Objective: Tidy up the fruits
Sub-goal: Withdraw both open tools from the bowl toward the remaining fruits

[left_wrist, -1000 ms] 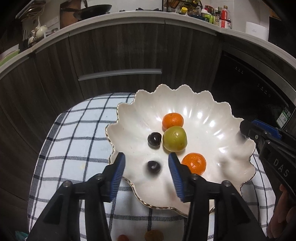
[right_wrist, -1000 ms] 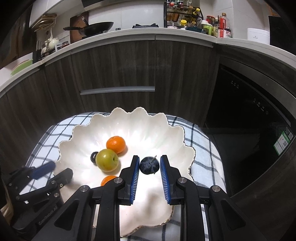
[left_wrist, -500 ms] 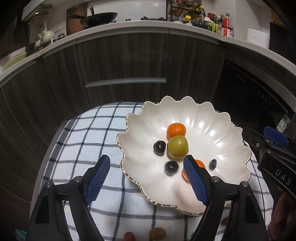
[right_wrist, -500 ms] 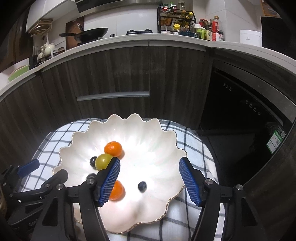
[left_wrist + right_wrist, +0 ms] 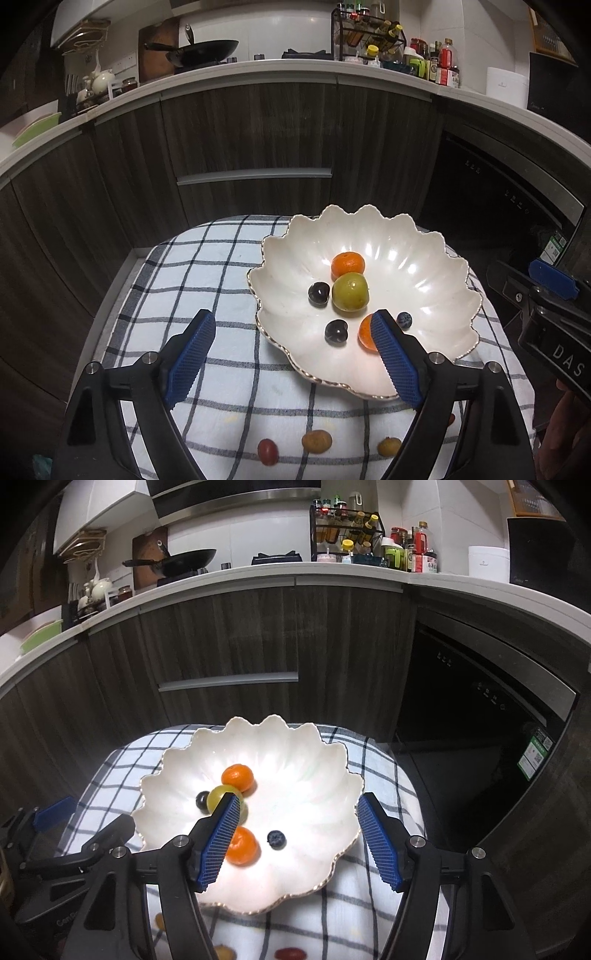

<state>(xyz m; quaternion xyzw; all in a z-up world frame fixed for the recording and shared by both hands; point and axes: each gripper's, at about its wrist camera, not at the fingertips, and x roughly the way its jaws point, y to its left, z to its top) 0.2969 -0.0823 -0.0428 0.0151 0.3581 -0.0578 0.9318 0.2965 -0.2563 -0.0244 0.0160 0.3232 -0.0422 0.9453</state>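
Observation:
A white scalloped bowl [image 5: 424, 258] [image 5: 295, 746] sits on a checked cloth [image 5: 207, 266]. It holds two tangerines [image 5: 347, 265] [image 5: 364, 334], a green fruit [image 5: 349, 291], two dark cherries [image 5: 318, 292] [image 5: 336, 331] and a blueberry [image 5: 404, 319] [image 5: 276, 838]. My left gripper [image 5: 291, 317] hovers over the bowl's near left rim, its jaws opening with no fruit between them. Above the bowl's near side, my right gripper [image 5: 298, 796] stands open and holds nothing, the blueberry lying below it. Its left finger hides part of the green fruit [image 5: 221, 795].
Loose small fruits lie on the cloth in front of the bowl: a red one [image 5: 267, 450] and two brownish ones [image 5: 316, 441] [image 5: 389, 446]. Dark wood cabinets [image 5: 251, 140] stand behind, and a black appliance [image 5: 480, 701] is at the right.
Both grippers opened wide and drew back and up from the bowl. The right one let go of the blueberry, which now lies in the bowl. The dark cherry stays where the left jaws were.

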